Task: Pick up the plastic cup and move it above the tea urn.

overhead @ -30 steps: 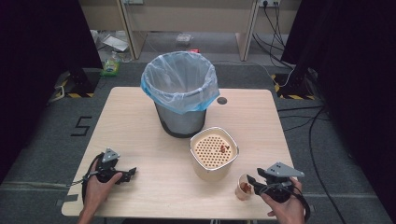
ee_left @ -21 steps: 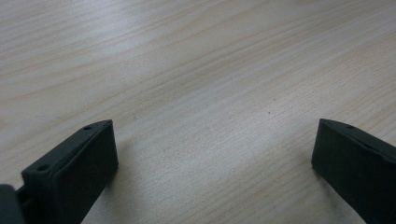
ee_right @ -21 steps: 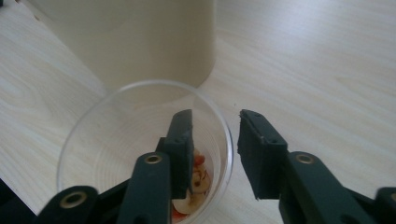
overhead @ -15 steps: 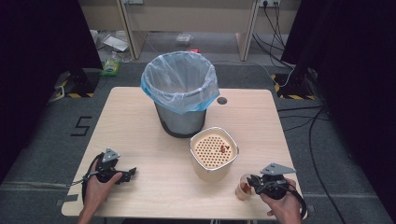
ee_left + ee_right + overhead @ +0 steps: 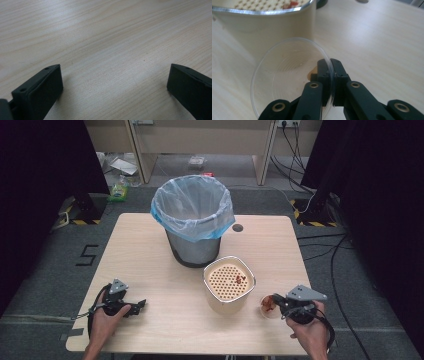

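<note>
We cannot see inside the clear plastic cup (image 5: 292,77) well from above; something reddish brown shows in it, but we cannot tell what it is. In the right gripper view the cup is cut off at the bottom, and the big pot behind it is cut off at the top.

The right gripper (image 5: 276,304) sits near the front right corner of the worktop (image 5: 150,250). Its jaws have just been closing, and now they pinch the thin rim of the cup, one jaw inside and one outside. The cup is just beside the cream pot (image 5: 229,282), which stands a little right of the middle, toward the front edge. The pot has a lid or tray full of small holes, with a few red bits on it.

A grey bin (image 5: 193,222) with a pale blue bag in it stands near the back edge. We cannot see its bottom.

The left gripper (image 5: 134,307) rests near the front left corner. Its jaws are wide apart with bare wood between them.

A dark "5" is marked on the floor (image 5: 90,254), left of the worktop.
</note>
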Motion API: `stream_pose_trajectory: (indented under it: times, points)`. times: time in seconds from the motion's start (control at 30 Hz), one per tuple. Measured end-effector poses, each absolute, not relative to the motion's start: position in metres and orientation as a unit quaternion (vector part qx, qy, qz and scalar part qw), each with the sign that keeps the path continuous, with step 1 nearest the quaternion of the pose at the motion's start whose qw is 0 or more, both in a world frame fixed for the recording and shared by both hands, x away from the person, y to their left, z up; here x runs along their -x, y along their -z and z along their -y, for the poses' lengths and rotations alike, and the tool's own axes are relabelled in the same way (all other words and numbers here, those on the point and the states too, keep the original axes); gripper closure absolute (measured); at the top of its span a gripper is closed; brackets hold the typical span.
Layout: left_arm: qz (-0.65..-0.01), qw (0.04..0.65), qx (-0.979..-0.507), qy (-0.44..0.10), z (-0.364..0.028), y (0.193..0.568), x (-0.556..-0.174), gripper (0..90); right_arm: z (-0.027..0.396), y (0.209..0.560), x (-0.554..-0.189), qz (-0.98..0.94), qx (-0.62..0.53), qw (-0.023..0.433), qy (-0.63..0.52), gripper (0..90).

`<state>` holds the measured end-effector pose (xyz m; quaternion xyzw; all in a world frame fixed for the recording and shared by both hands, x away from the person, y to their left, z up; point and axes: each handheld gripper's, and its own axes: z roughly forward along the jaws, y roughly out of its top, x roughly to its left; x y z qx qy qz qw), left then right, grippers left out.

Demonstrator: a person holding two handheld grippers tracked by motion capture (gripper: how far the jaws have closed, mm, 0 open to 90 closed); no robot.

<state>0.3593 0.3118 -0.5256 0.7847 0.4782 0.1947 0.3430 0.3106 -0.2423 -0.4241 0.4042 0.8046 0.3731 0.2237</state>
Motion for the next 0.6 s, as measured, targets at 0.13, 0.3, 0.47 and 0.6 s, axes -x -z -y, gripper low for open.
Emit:
stream_pose_trajectory:
  times: [0.13,0.3,0.47,0.6]
  points:
    - [-0.478,0.343,-0.785,-0.195,-0.312,0.526,-0.359,0.0,0.243,0.417,-0.321,-0.798,-0.401,0.246,-0.375,87.6]
    - [-0.478,0.343,-0.785,-0.195,-0.312,0.526,-0.359,0.0,0.248,0.406,-0.339,-0.783,-0.405,0.285,-0.376,87.5]
    - [-0.478,0.343,-0.785,-0.194,-0.312,0.526,-0.359,0.0,0.25,0.4,-0.356,-0.77,-0.405,0.318,-0.376,87.5]
    - [-0.478,0.344,-0.785,-0.195,-0.312,0.526,-0.359,0.0,0.246,0.395,-0.366,-0.764,-0.4,0.333,-0.381,87.6]
